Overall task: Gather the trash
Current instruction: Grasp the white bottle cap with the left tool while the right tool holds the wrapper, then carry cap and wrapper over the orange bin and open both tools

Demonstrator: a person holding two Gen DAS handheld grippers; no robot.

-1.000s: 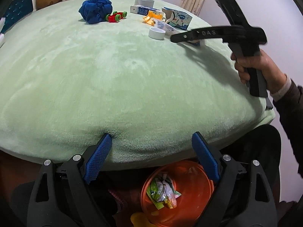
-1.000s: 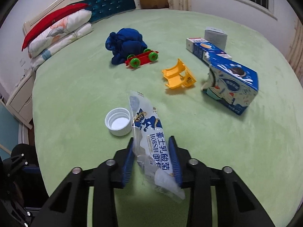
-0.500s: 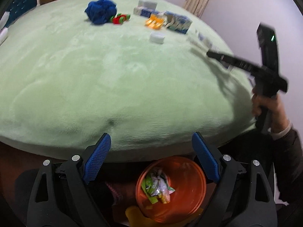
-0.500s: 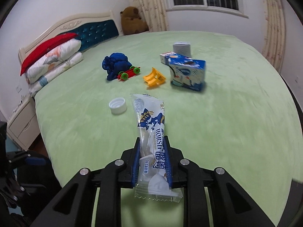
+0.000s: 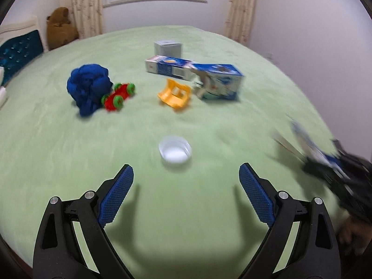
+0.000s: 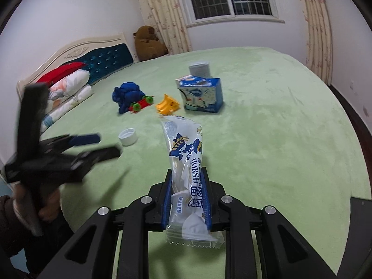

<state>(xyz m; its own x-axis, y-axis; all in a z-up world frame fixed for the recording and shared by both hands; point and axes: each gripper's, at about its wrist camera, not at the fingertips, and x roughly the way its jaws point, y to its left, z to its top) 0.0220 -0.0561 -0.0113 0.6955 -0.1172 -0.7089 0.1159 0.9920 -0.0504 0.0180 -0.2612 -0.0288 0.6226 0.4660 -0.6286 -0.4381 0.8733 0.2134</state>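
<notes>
The right gripper (image 6: 187,186) is being kept clamped on a clear-and-white snack wrapper (image 6: 186,162) with blue print, the blue pads pressing on its lower half while the top end is sticking up and forward over the green bedspread (image 6: 279,139). Off at the right edge of the left wrist view the same gripper is being seen as a dark blur, wrapper included.

The left gripper (image 5: 186,181) is being held over the bedspread with its jaws spread wide and opening further, nothing being caught between them. A white bottle cap (image 5: 175,151) is lying open side up just ahead of the gap, not touched by either pad.

Further back a little cluster is being shown: a crumpled blue cloth (image 5: 88,88) with a red toy car (image 5: 118,96) on green wheels right against it, an orange plastic toy piece (image 5: 174,94) near the middle, and a blue-and-white carton (image 5: 218,84) lying on its side just beside that. A long flat blue box (image 5: 167,66) is lying behind the carton, and a small grey box (image 5: 167,48) behind that one.

A brown teddy bear (image 6: 148,44) is being propped in the corner by the curtain (image 6: 162,11), and pillows (image 6: 69,86) are being stacked by the blue headboard (image 6: 107,58).
</notes>
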